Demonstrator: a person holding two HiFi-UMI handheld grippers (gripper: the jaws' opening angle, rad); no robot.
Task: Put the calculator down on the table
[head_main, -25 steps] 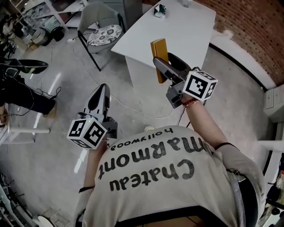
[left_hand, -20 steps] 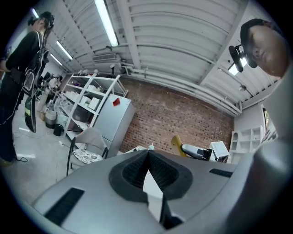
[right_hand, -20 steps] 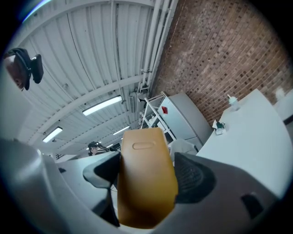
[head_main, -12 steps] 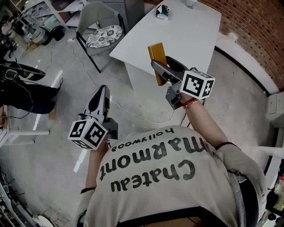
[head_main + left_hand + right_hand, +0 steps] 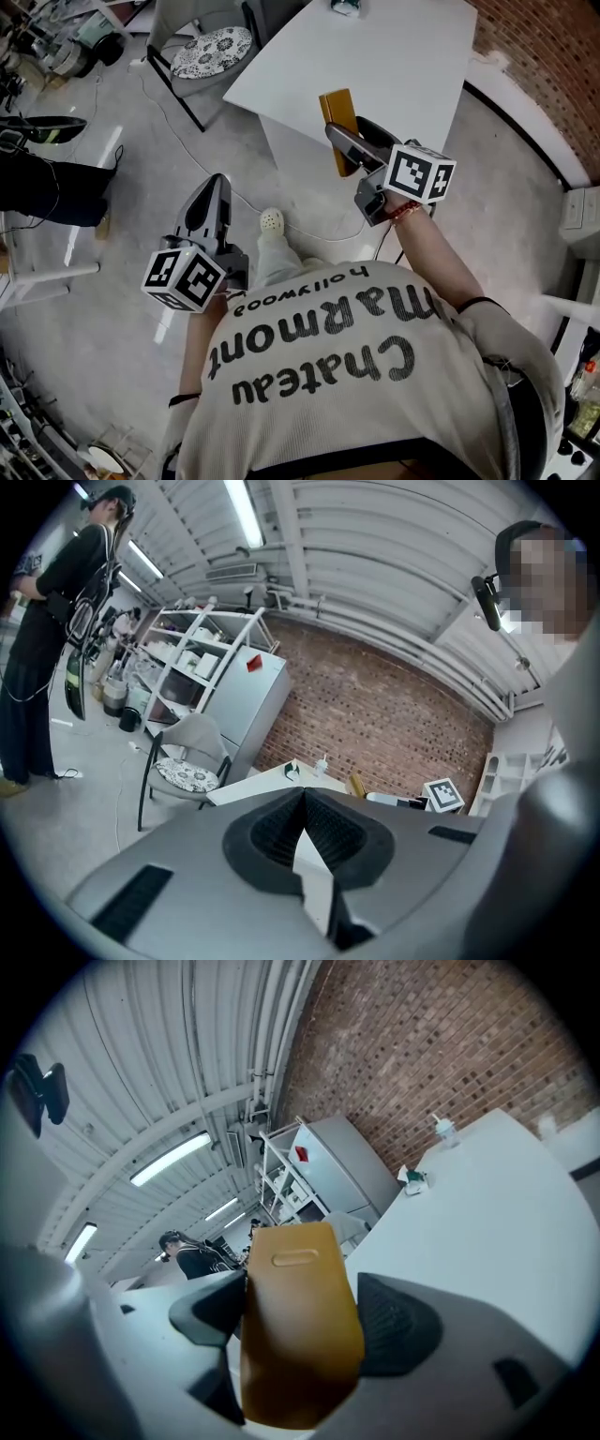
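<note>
The calculator (image 5: 337,116) is a flat mustard-yellow slab, seen from its back, standing upright between my right gripper's (image 5: 345,142) jaws. That gripper is shut on it and holds it in the air at the near edge of the white table (image 5: 394,66). In the right gripper view the calculator (image 5: 298,1326) fills the gap between both pads, with the table (image 5: 497,1213) stretching ahead. My left gripper (image 5: 215,187) hangs lower left over the floor, shut and empty; its pads meet in the left gripper view (image 5: 303,808).
A small green and white object (image 5: 344,6) lies at the table's far end. A grey chair with a patterned cushion (image 5: 212,49) stands left of the table. A cable (image 5: 202,164) runs across the floor. A brick wall (image 5: 553,66) is on the right. A person in black (image 5: 47,192) stands far left.
The view has shifted towards the table, and a white shoe now shows below the grippers. The right gripper still holds the calculator at the table's near edge. The left gripper hardly moved.
</note>
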